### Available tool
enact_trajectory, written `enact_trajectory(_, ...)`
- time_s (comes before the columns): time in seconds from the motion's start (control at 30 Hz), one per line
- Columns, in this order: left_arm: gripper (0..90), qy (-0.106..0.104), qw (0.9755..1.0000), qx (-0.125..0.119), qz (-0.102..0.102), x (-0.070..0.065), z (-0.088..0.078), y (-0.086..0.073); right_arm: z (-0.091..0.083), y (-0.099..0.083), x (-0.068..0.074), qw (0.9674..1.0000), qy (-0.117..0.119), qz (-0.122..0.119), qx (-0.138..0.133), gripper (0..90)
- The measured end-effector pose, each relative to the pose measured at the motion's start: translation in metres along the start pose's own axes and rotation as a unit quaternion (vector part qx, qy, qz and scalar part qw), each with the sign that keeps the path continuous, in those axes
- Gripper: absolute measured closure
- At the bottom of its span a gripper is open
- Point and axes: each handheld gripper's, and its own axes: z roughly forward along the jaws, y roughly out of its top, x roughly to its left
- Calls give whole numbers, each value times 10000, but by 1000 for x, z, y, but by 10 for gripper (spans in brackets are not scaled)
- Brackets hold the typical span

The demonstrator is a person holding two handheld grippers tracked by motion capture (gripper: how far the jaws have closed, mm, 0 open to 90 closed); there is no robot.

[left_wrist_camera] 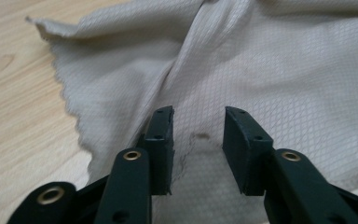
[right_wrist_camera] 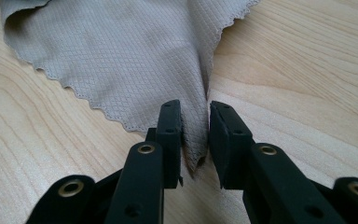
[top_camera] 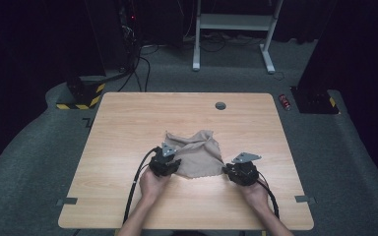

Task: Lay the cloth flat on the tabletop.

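Left fingers: the black fingers (left_wrist_camera: 162, 140) of the left gripper (top_camera: 165, 164) stand apart over the cloth, with a wide gap between the pads. They press on nothing; the cloth lies loose under and between them.
Right fingers: the black fingers (right_wrist_camera: 170, 140) of the right gripper (top_camera: 242, 172) stand close either side of a pinched-up corner of the cloth. A narrow gap shows beside the fold, so I cannot tell whether the pads press on it.
Around the bench: a dark grey carpeted floor (top_camera: 24, 162) on all sides, a white metal frame (top_camera: 234, 22) at the far end, a black post base with yellow and black stripes (top_camera: 81, 96) at the far left, a small red object (top_camera: 285, 102) lying on the floor at the far right.
In the way: a black cable (top_camera: 137, 182) trails from the left gripper across the bench towards the near edge. A small round grey grommet (top_camera: 220, 105) sits in the bench top near its far edge, well apart from the cloth.
Materials: the light wooden bench (top_camera: 128, 123) shows pale grain. Brass-coloured rivets sit in the black finger arms.
Cloth: a beige woven cloth with a fine diamond pattern and scalloped edges (top_camera: 197, 152), crumpled, with raised folds and one long crease running through it.
Cloth position: near the middle of the bench, a little towards the near edge, between the two grippers.
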Motion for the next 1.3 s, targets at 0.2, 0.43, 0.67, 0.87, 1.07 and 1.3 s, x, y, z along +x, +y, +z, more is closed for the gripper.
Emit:
enact_trajectory(0.2,846,-116,9999,38,98,-2,1,-1,0,-1,0,10000,0,29,-15,738)
enact_trajectory(0.43,892,-206,9996,31,191,-2,-6,-2,0,-1,1,10000,-5,28,-33,739)
enact_trajectory(0.67,863,-336,9992,-116,204,-1,-23,-1,0,-1,1,10000,-8,27,-35,738)
enact_trajectory(0.87,861,-390,9990,-10,198,2,-22,-5,0,-2,0,10000,-9,35,-61,734)
enact_trajectory(1.07,893,-511,9983,-101,256,-1,-36,-12,0,-2,1,10000,-17,29,-50,733)
enact_trajectory(1.3,896,-575,9981,-125,204,2,-56,-34,0,-1,1,10000,-28,17,-36,734)
